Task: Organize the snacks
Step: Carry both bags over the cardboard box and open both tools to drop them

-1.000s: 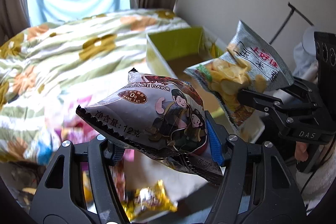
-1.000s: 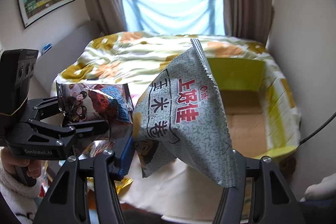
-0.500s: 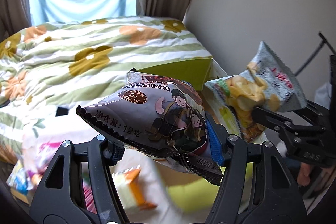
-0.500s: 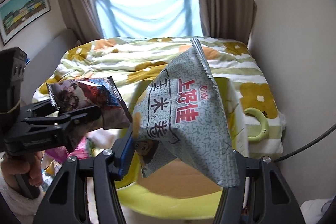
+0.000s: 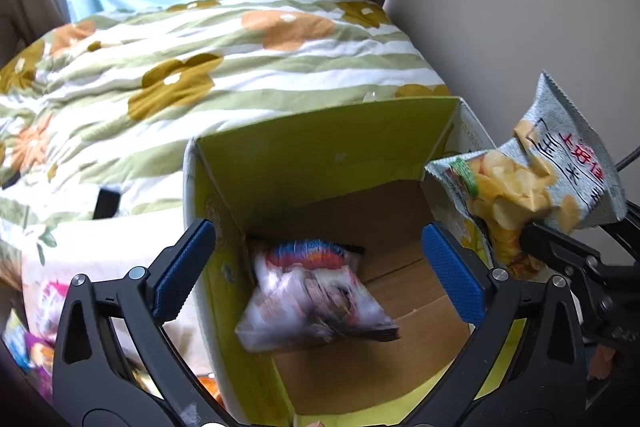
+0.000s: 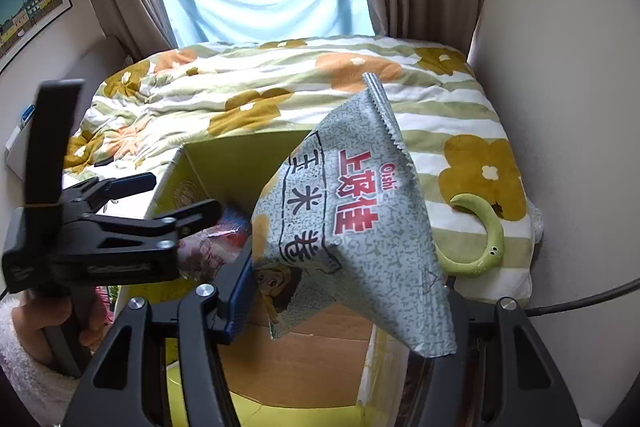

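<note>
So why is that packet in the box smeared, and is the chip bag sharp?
Left wrist view: the snack packet is motion-blurred inside the box, clear of the opening left claw. Right wrist view: the chip bag is sharp; the window glares.

Falling snack bag point(image 5: 316, 295): smeared by motion inside the cardboard box point(image 5: 328, 155); its print cannot be read.
Box floor, right wrist view: largely covered by the grey chip bag point(image 6: 352, 227).
Snacks at the lower left edge point(image 5: 40, 323): cut off and blurred.
Hand point(image 6: 44, 319): partly hidden behind the left gripper point(image 6: 182, 195).
</note>
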Motion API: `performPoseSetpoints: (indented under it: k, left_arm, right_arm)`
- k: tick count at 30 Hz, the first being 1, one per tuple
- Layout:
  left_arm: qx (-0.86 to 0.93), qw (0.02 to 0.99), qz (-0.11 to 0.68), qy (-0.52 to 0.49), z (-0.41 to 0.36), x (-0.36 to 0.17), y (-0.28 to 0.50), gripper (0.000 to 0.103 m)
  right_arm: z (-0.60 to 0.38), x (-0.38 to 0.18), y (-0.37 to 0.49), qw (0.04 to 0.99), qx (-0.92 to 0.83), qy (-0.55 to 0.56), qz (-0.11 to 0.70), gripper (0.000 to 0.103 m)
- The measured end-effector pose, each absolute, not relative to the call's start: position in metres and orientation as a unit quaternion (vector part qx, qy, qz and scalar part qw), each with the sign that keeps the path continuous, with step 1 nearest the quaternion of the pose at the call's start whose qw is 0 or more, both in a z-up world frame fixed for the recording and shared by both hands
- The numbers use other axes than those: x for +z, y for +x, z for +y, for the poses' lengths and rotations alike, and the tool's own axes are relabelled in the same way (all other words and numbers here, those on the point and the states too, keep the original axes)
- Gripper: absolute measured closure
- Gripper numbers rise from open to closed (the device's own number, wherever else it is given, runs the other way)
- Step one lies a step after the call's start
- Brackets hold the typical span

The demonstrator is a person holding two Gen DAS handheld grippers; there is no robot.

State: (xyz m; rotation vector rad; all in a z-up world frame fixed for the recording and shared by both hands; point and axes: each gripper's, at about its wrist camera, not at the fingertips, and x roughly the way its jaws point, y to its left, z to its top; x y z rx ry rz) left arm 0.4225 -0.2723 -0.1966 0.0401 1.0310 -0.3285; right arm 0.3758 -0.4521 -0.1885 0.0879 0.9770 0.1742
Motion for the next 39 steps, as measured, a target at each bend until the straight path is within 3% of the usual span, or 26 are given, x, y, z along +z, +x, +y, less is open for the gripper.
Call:
performPoseSetpoints:
  k: [18,19,22,39]
  left_arm:
    - [-0.082,0.867,0.489,0.046,-0.246,-0.185,0.371,0.001]
    - [-0.081,0.868,0.488,0.046,-0.245,-0.184,0.369,0.001]
    - [-0.077,0.869,0.487,0.047,-0.245,-0.183,0.365,0.001]
    - [-0.074,0.876,0.475,0.044,-0.242,-0.161,0.332,0.001]
  right_arm:
    - [-0.436,-0.212,0.414,0.854,0.136,0.072,0.498,0.044]
    - [-0.435,-0.214,0.416,0.855,0.136,0.075,0.495,0.038]
    - [-0.438,-0.218,0.412,0.858,0.128,0.093,0.489,0.001]
    - [-0.454,-0.189,0.365,0.870,0.120,0.085,0.471,0.001]
